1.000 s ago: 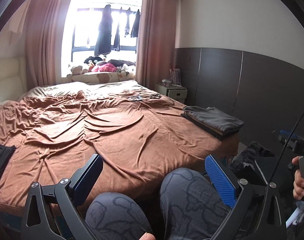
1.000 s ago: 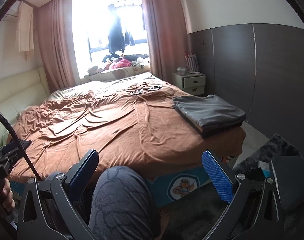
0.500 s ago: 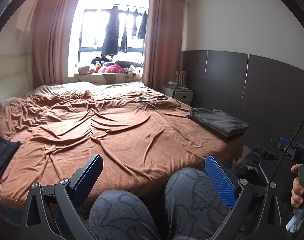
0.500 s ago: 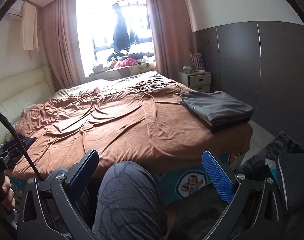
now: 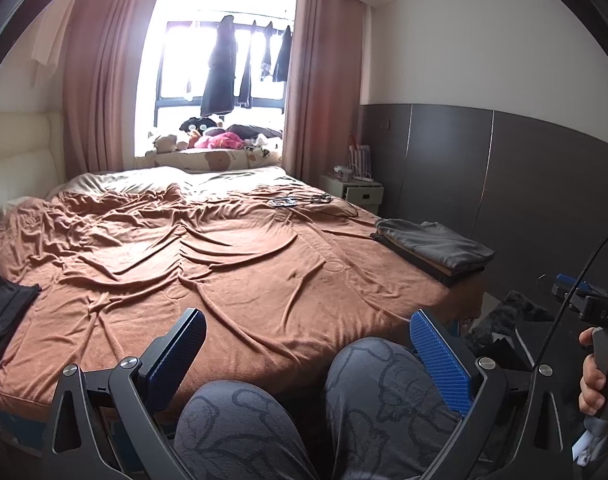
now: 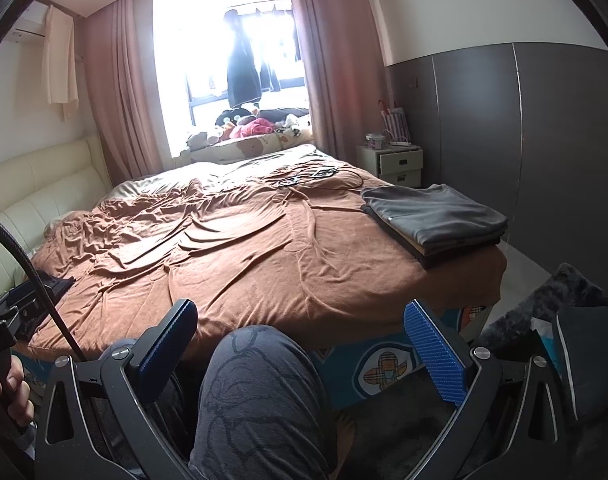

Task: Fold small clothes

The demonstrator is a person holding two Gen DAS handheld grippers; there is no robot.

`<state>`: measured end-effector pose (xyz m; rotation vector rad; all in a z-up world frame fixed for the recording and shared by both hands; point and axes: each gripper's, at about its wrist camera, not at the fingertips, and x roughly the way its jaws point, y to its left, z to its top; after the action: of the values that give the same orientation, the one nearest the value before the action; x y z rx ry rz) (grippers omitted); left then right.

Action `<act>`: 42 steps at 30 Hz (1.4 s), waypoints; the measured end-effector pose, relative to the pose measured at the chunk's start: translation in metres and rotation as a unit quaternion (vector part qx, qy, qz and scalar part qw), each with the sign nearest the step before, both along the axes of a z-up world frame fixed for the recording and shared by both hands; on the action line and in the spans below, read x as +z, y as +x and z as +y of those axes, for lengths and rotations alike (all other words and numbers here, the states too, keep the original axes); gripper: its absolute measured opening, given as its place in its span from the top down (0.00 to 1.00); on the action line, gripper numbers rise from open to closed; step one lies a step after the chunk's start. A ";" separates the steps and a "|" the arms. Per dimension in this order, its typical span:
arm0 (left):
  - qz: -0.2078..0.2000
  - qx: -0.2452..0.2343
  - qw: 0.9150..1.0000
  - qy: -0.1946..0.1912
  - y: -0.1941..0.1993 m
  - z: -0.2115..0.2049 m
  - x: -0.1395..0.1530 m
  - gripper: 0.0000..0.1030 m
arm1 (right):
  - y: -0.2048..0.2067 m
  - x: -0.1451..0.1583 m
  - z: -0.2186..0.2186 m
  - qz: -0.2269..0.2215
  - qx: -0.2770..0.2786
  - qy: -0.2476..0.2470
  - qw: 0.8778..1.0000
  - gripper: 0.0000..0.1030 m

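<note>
On the bed's far right corner sits a folded grey stack [image 6: 432, 216], dark clothes [image 5: 4, 312] lie near left, and both tongs, left [image 5: 304, 360] and right [image 6: 300, 348], gape wide, holding nothing.

Wide bed [image 6: 456, 284] under a rumpled rust-brown soft blanket [image 5: 232, 264], creased in long ridges across the middle. At the right corner near the foot, a neat stack of folded clothes, grey on top [image 6: 432, 212] [image 5: 436, 242]. At the left edge, a heap of black fabric [image 5: 4, 312], partly out of view. Toward the far side, thin dark cables and small items [image 6: 312, 174], too small to tell apart. Beyond the blanket, pale beige bedding [image 5: 144, 178] by the window.
</note>
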<state>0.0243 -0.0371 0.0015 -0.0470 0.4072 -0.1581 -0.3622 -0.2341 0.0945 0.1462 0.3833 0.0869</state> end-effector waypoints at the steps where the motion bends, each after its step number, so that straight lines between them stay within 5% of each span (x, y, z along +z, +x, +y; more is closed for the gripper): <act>1: 0.001 0.000 1.000 0.000 0.000 0.000 0.000 0.00 | 0.000 0.000 0.000 0.001 0.000 0.001 1.000 0.00; 42: 0.002 0.009 1.000 -0.006 -0.004 0.005 0.000 0.00 | -0.004 0.003 0.007 0.003 0.006 0.002 1.000 0.00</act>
<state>0.0200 -0.0323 0.0012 -0.0622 0.4090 -0.1424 -0.3657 -0.2267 0.0975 0.1487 0.3901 0.0999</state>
